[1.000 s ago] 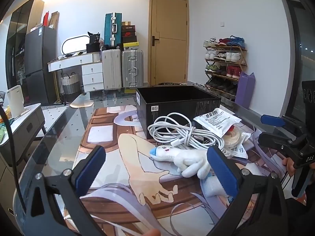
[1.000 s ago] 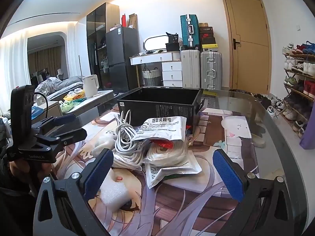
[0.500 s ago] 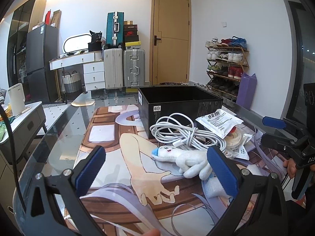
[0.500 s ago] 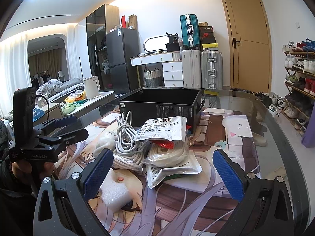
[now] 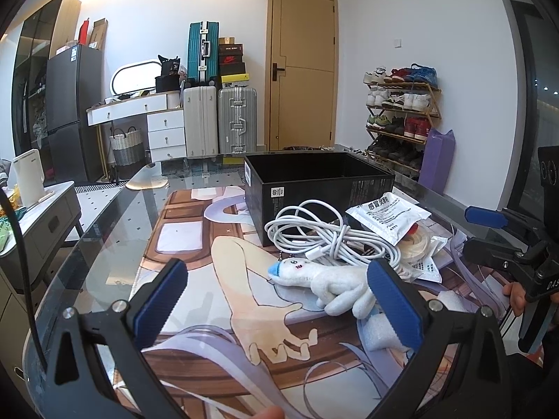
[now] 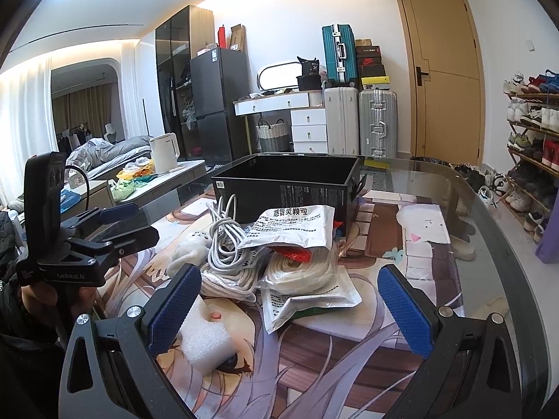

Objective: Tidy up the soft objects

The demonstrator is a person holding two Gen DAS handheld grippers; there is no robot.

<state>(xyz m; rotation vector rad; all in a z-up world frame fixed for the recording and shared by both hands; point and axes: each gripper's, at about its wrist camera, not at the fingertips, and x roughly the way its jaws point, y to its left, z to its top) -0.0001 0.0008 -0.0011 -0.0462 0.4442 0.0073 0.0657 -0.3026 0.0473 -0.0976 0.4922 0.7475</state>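
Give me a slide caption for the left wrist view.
Open left claw facing a white plush toy, coiled cable and empty black box.

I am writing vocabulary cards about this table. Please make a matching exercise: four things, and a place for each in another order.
1. white plush toy
2. white foam block
3. coiled white cable
4. black open cardboard box

a. behind the pile
b. against the box front
c. nearest the right hand-held gripper
d. before the left hand-held gripper

Pairs: 1-d, 2-c, 3-b, 4-a

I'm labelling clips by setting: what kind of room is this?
Most likely a lived-in home, perhaps a studio flat: a wooden shoe rack full of trainers, hard-shell suitcases, and a dark fridge beside an unmade bed.
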